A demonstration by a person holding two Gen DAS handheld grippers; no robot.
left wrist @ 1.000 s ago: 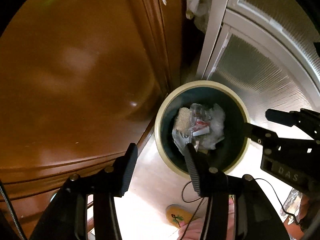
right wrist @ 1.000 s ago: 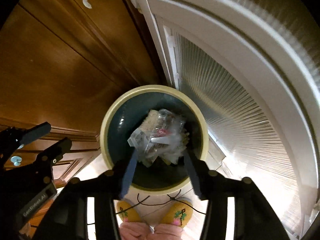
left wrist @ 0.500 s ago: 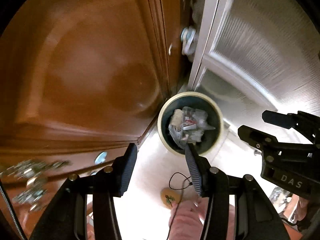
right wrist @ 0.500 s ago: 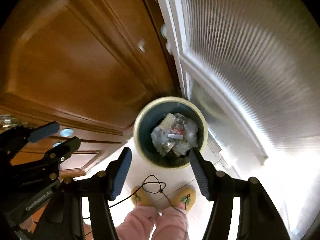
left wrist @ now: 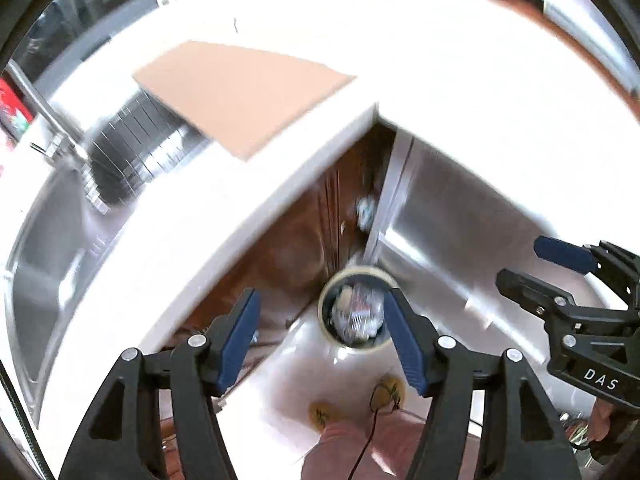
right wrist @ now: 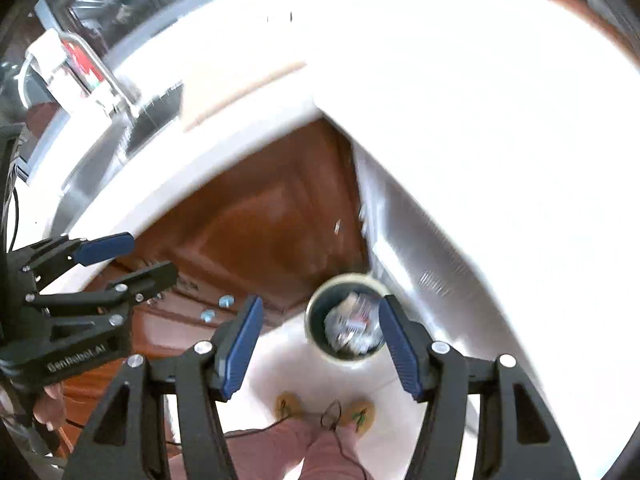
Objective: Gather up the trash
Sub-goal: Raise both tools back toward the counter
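Below, on the pale floor [right wrist: 280, 364], the round bin [right wrist: 316, 312] is sitting in the corner where the brown wooden cabinet [right wrist: 260, 232] is meeting a ribbed, silvery panel [left wrist: 452, 216]. Crumpled trash [right wrist: 354, 326], mostly clear plastic and paper, is lying inside the bin, filling much of it.

Left gripper [left wrist: 320, 336]: blue-padded fingers [left wrist: 238, 340] are spreading, jaws opening at this moment, nothing between them. Seen from its own camera, the bin [left wrist: 326, 300] is showing in the gap near the right-hand finger, well below and apart.

Right gripper [right wrist: 318, 344]: fingers [right wrist: 400, 352] are standing well apart, holding nothing. The bin is showing between them, far beneath.

Each gripper is appearing at the edge of the other's view, the two side by side and not touching: the right one [left wrist: 536, 264] at the right edge, the left one [right wrist: 136, 260] at the left edge.

White worktop [left wrist: 168, 264] is curving across the upper half of both views, much of it glaring and overexposed. A tan board [left wrist: 236, 96] is lying on it, beside a stainless sink [left wrist: 44, 248] with a dark ribbed item at its near end; blur is making that item hard to identify.

A person's pink trouser legs [right wrist: 296, 452] and two yellow slippers [right wrist: 288, 404] are showing at the bottom, just in front of the bin.
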